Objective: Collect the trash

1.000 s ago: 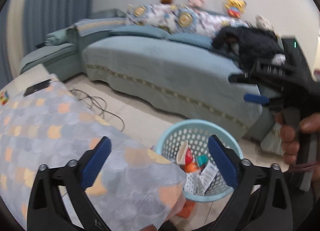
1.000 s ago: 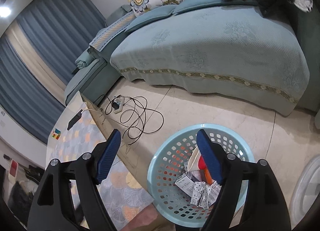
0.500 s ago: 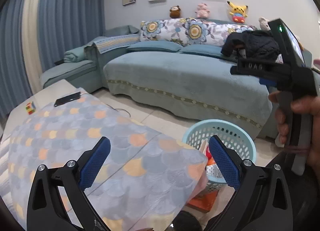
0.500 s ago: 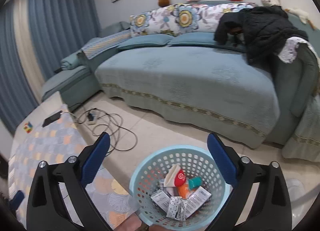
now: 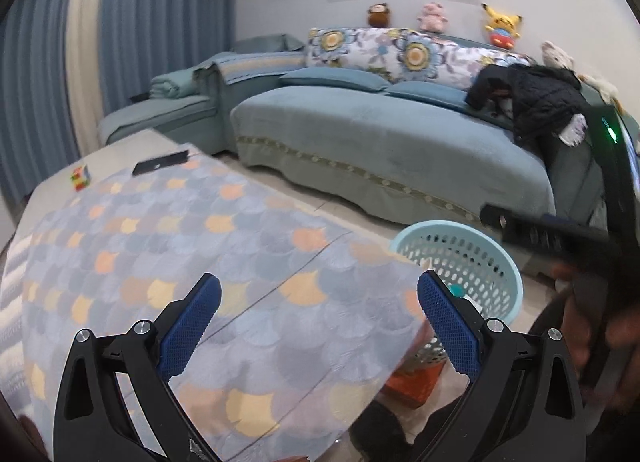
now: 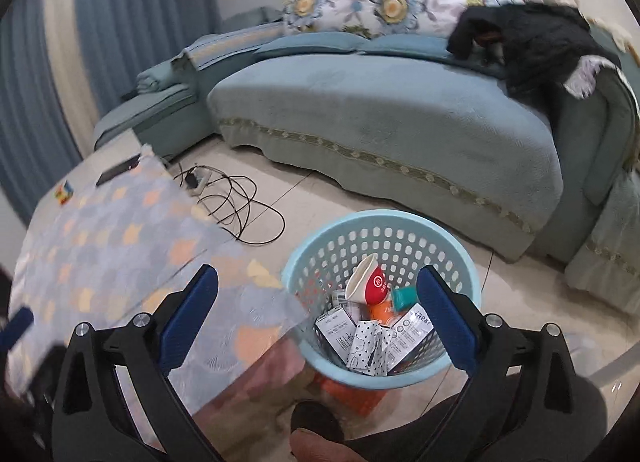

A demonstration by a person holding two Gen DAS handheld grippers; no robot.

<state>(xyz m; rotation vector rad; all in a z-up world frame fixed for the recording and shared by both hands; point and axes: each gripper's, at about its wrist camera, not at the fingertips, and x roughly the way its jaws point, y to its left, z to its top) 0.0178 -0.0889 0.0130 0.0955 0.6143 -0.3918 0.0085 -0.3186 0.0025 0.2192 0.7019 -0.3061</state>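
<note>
A light blue perforated basket (image 6: pixel 464 274) stands on the floor beside the table; it also shows in the left wrist view as basket (image 5: pixel 476 258). Inside lie a red and white cup (image 6: pixel 370 284), white printed cartons (image 6: pixel 340 328), a teal piece (image 6: pixel 404 298) and an orange item. My right gripper (image 6: pixel 318 310) is open and empty, hovering above the table corner and the basket's near side. My left gripper (image 5: pixel 318 322) is open and empty over the patterned tablecloth (image 5: pixel 160 246). The right gripper's body (image 5: pixel 560 238) and the hand holding it appear at the right of the left wrist view.
A black phone (image 5: pixel 160 162) and a colour cube (image 5: pixel 81 177) lie at the table's far end. Black cables and a power strip (image 6: pixel 236 202) sprawl on the floor. A blue sofa (image 6: pixel 380 122) with a black jacket (image 6: pixel 532 38) stands behind. An orange box (image 6: pixel 352 394) sits under the basket.
Both views have swung from the basket toward the table. The right gripper's jaws spread wider between the earliest frame and now. The basket has slid right in the left wrist view.
</note>
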